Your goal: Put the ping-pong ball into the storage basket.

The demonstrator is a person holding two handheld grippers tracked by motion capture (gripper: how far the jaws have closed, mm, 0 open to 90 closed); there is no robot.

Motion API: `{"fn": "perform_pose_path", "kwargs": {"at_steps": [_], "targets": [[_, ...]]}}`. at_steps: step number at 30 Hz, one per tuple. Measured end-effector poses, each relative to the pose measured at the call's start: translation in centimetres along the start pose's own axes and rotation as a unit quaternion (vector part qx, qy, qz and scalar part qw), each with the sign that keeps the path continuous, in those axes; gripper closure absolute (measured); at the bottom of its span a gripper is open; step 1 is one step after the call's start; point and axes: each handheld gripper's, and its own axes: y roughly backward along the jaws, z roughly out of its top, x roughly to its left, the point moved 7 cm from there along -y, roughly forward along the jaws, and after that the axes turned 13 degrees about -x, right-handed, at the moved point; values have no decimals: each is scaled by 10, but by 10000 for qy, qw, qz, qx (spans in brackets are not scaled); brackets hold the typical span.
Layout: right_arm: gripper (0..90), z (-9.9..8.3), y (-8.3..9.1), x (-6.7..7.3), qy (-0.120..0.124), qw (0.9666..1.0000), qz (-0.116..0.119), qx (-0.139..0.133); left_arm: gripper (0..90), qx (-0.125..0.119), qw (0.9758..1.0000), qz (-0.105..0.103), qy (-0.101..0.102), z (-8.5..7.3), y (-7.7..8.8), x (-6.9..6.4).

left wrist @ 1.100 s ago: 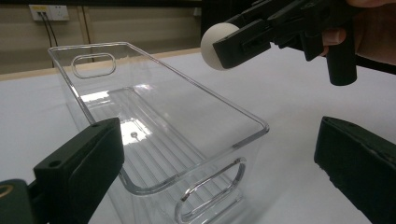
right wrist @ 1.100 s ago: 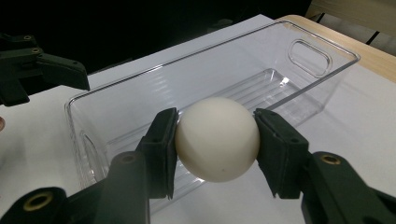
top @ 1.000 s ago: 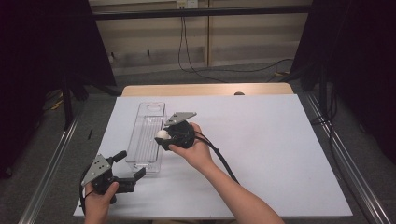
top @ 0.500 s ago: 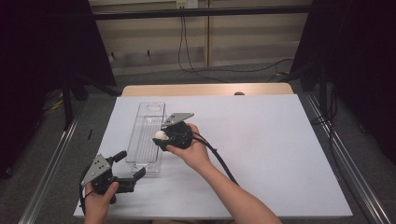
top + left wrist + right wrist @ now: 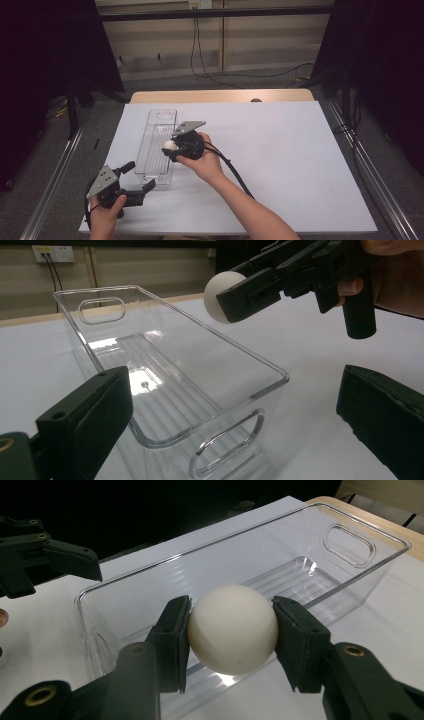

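Right tool (image 5: 172,146) is clamped on a white ball (image 5: 170,145), one jaw pressed on each side of it; the right gripper view shows this plainly w/ the ball (image 5: 233,628) squeezed between the two black pads. Ball sits above the right long rim of a clear plastic bin (image 5: 156,131), not inside it yet. From the left gripper view the ball (image 5: 220,295) hangs over the bin's far long edge, off the bench surface.

Bin (image 5: 165,385) is long, narrow, empty, w/ oval handle cut-outs at both short ends and a ribbed floor. It lies lengthwise on the white bench (image 5: 280,150), left of centre.

Left tool (image 5: 137,182) is low at the near-left corner of the bench, just beside the bin's near short end, jaws wide apart, nothing between them. Right hand (image 5: 202,162) wraps its tool from behind; black cable (image 5: 235,170) trails back along the forearm. Left hand (image 5: 105,215) grips its tool at the bench edge.
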Motion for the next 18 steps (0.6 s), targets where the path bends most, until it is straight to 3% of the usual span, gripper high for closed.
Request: {"fn": "perform_pose_path", "kwargs": {"at_steps": [18], "targets": [[512,1,-5,2,14,10000,44,-22,17,-14,10000,1,-7,0,0,0]]}}
